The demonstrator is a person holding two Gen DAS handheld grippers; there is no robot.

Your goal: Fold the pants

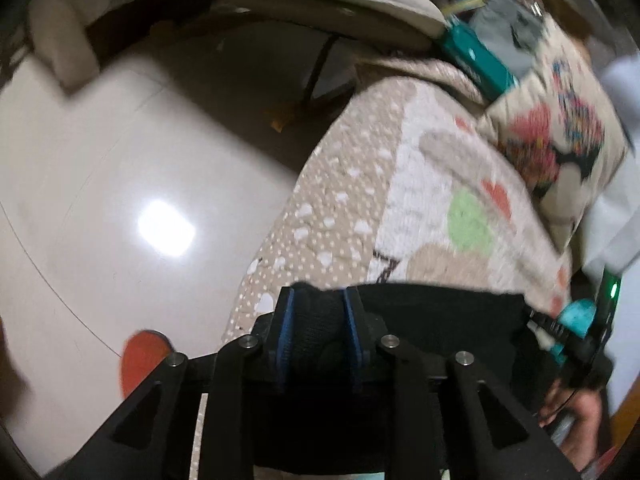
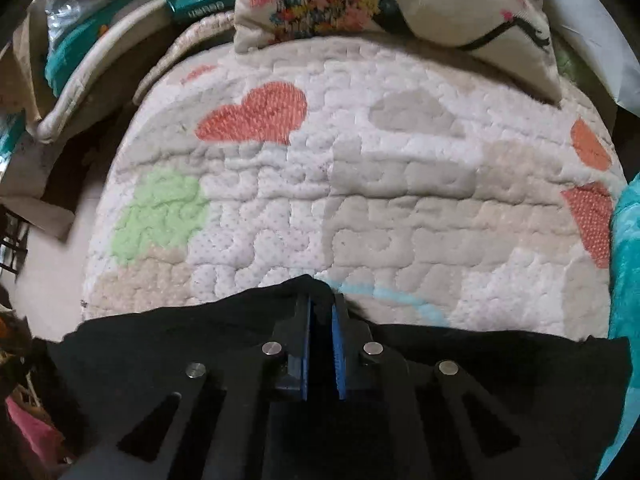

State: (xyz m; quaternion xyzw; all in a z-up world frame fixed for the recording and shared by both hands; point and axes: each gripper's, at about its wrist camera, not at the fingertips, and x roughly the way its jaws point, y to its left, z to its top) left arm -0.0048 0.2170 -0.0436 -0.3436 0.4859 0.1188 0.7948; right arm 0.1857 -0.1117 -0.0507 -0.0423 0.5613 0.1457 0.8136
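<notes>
The black pants (image 2: 168, 344) lie along the near edge of a quilted mat (image 2: 360, 200) patterned with hearts, both ends gathered up; the left gripper (image 1: 319, 300) has its fingers closed on a bunched fold of the fabric; the right gripper (image 2: 321, 308) pinches another fold between nearly closed fingers. A floral cushion (image 2: 400, 4) rests at the mat's far edge; a teal package (image 2: 200, 0) sits left of it; a teal cloth (image 2: 626, 260) crowds the mat's right side. In the left wrist view a glossy pale floor (image 1: 120, 200) spreads beside the mat.
</notes>
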